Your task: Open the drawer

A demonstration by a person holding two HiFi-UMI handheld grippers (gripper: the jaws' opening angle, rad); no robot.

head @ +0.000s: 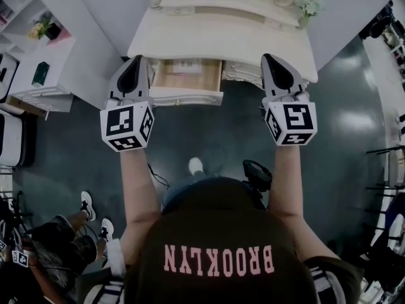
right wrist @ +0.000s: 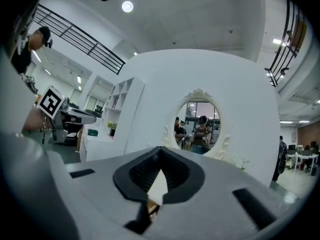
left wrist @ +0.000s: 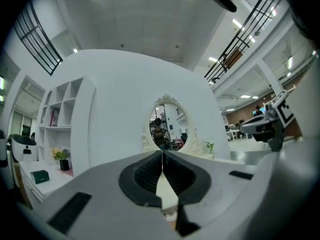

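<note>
A cream dressing table point(head: 221, 40) stands ahead of me. Its left drawer point(head: 187, 76) is pulled out, showing a wooden inside with a paper in it; the drawer's white front point(head: 186, 97) faces me. My left gripper point(head: 137, 61) hangs shut and empty just left of the drawer, apart from it. My right gripper point(head: 269, 58) is shut and empty to the drawer's right, before the table's edge. In the left gripper view the jaws point(left wrist: 161, 155) meet below an oval mirror point(left wrist: 166, 126). The right gripper view shows the same mirror point(right wrist: 197, 126) above its shut jaws point(right wrist: 159, 153).
A white shelf unit point(head: 38, 75) with flowers and a green box stands at the left. A second person's legs and shoes point(head: 88, 214) are at the lower left. A small flower vase point(head: 307, 8) sits on the table's right corner. Dark racks point(head: 386, 170) line the right side.
</note>
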